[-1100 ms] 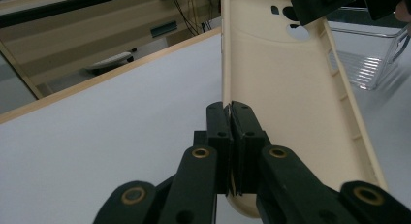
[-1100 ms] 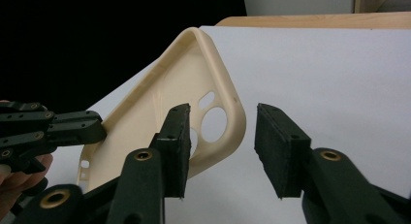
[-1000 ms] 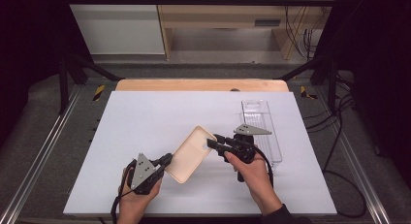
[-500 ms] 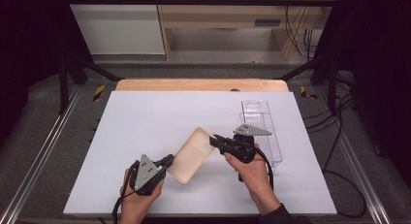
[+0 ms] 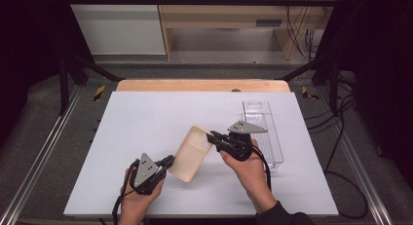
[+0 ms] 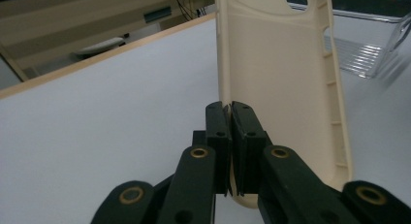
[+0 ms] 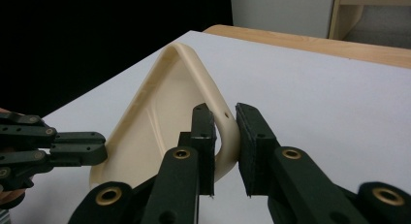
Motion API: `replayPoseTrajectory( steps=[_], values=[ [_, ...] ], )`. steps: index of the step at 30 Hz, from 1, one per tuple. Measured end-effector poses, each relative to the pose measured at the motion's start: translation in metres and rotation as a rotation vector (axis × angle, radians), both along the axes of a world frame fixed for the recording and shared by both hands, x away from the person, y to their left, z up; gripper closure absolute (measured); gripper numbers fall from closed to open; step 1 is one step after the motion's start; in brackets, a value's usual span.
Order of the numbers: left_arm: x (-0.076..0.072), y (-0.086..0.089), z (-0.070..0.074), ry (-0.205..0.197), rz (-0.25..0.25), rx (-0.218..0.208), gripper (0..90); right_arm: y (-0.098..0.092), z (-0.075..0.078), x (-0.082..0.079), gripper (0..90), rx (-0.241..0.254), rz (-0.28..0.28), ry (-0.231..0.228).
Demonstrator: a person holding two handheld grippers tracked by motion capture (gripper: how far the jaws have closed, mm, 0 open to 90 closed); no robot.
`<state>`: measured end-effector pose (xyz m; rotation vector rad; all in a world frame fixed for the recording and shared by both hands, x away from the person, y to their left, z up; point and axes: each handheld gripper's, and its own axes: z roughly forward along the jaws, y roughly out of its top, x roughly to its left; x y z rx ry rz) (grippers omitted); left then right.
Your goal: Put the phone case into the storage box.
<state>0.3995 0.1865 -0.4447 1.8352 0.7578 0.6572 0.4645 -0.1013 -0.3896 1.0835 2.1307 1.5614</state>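
The right gripper [image 5: 213, 137] has just been closing: a second ago its jaws stood a little apart at the far end of the cream soft-plastic phone case [image 5: 191, 153], and now they pinch that end's rim. The left gripper [image 5: 168, 161] is clamped on the near end of the same case, as it was a second ago. So the case is now held at both ends, lifted and tilted off the white table top [image 5: 146, 118], near the middle of the table and towards the near edge. My reading is that the two-handed hold is now complete and the case is ready to be carried or flexed, perhaps towards the clear ribbed plastic tray [image 5: 265, 132] just right of the right hand.

The left gripper view shows its jaws shut thin on the case [image 6: 276, 78] wall, and a camera cut-out at the far end of the case, with the tray [image 6: 361, 59] beyond. The right gripper view shows the curved corner of the case [image 7: 160, 107] between its pads [image 7: 252, 141], and the left gripper [image 7: 97, 149] gripping the opposite end. The high view alone gives the layout on the table.
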Motion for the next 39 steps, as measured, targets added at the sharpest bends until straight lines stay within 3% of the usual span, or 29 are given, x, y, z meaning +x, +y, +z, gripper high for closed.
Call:
replayPoseTrajectory(
  steps=[2, 6, 9, 19, 22, 23, 26, 27, 30, 36, 39],
  values=[
    [0.001, 0.004, 0.001, 0.009, -0.027, -0.053, 82.7, 0.002, 0.004, 0.0, 78.4, -0.014, 0.002, -0.009],
    [-0.001, 0.01, 0.004, -0.012, -0.02, -0.086, 66.9, 0.001, 0.014, 0.002, 78.6, -0.048, -0.01, -0.041],
    [0.001, 0.016, 0.004, -0.004, -0.001, -0.109, 53.4, -0.004, 0.023, 0.005, 78.8, -0.058, -0.02, -0.062],
    [0.002, 0.039, -0.001, 0.018, 0.063, -0.139, 25.6, -0.027, 0.051, 0.016, 78.8, -0.105, -0.037, -0.133],
    [0.001, 0.046, -0.004, 0.029, 0.078, -0.153, 18.9, -0.037, 0.063, 0.019, 78.8, -0.114, -0.039, -0.161],
    [0.0, 0.048, -0.005, 0.028, 0.087, -0.148, 12.9, -0.042, 0.072, 0.02, 78.8, -0.118, -0.035, -0.175],
    [-0.003, 0.055, -0.008, 0.027, 0.095, -0.152, 7.8, -0.05, 0.084, 0.023, 78.8, -0.127, -0.037, -0.19],
    [-0.002, 0.059, -0.009, 0.036, 0.095, -0.172, 7.0, -0.053, 0.087, 0.025, 78.8, -0.129, -0.042, -0.188],
    [0.001, 0.062, -0.012, 0.055, 0.086, -0.181, 6.9, -0.063, 0.096, 0.029, 78.8, -0.136, -0.065, -0.186],
    [0.002, 0.067, -0.013, 0.049, 0.086, -0.19, 6.8, -0.077, 0.109, 0.038, 78.8, -0.164, -0.09, -0.207],
    [0.003, 0.068, -0.014, 0.042, 0.068, -0.194, 5.9, -0.086, 0.121, 0.043, 78.8, -0.181, -0.1, -0.238]
  ],
)
